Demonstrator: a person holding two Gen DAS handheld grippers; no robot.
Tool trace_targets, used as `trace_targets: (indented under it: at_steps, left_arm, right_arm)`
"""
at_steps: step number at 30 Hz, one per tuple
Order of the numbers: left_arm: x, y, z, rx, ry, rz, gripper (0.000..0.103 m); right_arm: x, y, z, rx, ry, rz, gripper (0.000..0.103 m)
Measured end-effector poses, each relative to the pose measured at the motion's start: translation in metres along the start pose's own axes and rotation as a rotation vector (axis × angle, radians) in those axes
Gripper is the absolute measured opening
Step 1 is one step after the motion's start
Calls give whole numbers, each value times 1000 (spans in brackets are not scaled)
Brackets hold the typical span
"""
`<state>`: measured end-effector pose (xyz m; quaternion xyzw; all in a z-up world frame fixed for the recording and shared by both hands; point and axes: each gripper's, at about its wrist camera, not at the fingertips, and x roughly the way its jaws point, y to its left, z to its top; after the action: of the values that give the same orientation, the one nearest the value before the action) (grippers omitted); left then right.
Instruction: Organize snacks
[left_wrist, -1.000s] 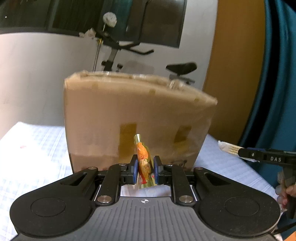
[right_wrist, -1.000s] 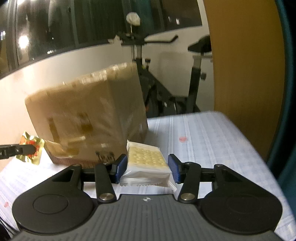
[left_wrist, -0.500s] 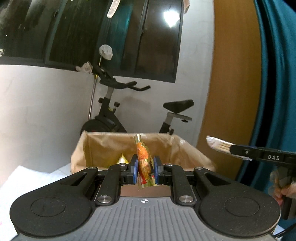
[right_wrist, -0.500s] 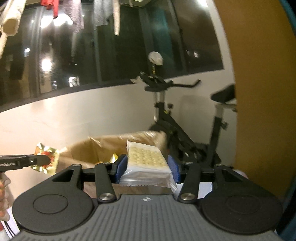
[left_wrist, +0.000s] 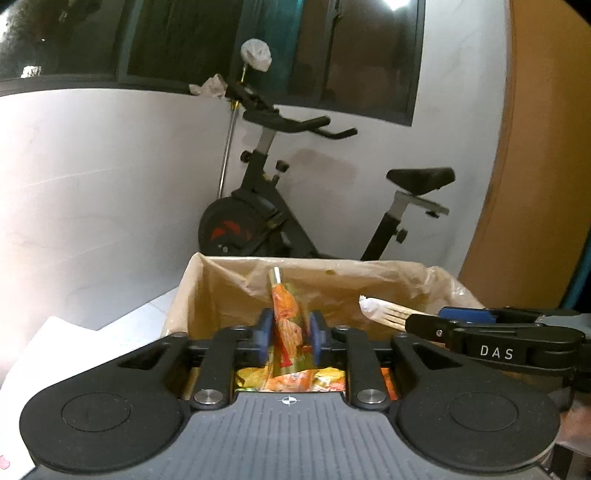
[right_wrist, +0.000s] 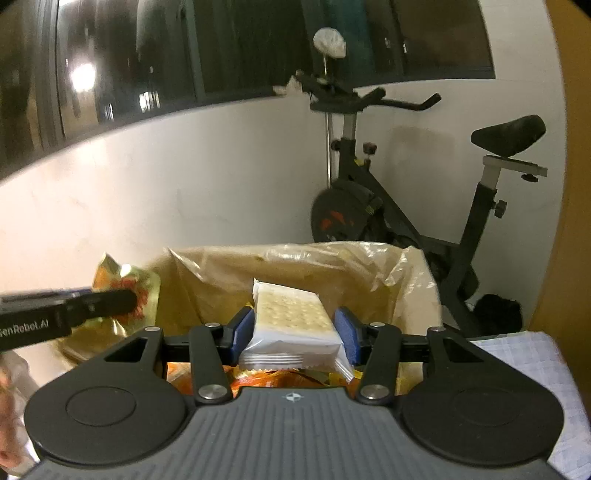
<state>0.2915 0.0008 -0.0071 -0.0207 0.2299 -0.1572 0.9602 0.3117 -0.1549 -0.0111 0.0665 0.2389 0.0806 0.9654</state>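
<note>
My left gripper is shut on a gold and orange snack packet, held edge-up over the open cardboard box. My right gripper is shut on a white cracker pack, also held over the box. The box is lined with clear plastic and holds several orange and yellow snack packets. The right gripper with the cracker pack shows at the right of the left wrist view. The left gripper's finger and gold packet show at the left of the right wrist view.
A black exercise bike stands against the white wall behind the box; it also shows in the right wrist view. A checked white cloth covers the surface at right. A wooden panel stands at right.
Both grippers rose from in front of the box's side to above its rim, then came forward over its opening. The snacks inside have come into view. Both keep their packets.
</note>
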Motion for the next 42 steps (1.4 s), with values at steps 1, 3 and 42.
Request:
trace_targets:
  at_steps: [1, 3, 42]
  left_arm:
    - [1, 2, 0, -2, 4, 1, 44]
    - [0, 5, 2, 0, 11, -6, 59]
    - [-184, -28, -5, 132, -144, 152, 97]
  right_arm:
    - [4, 0, -2, -4, 10, -10, 52]
    - [10, 1, -4, -7, 22, -20, 54]
    - [-185, 47, -28, 23, -129, -63, 103]
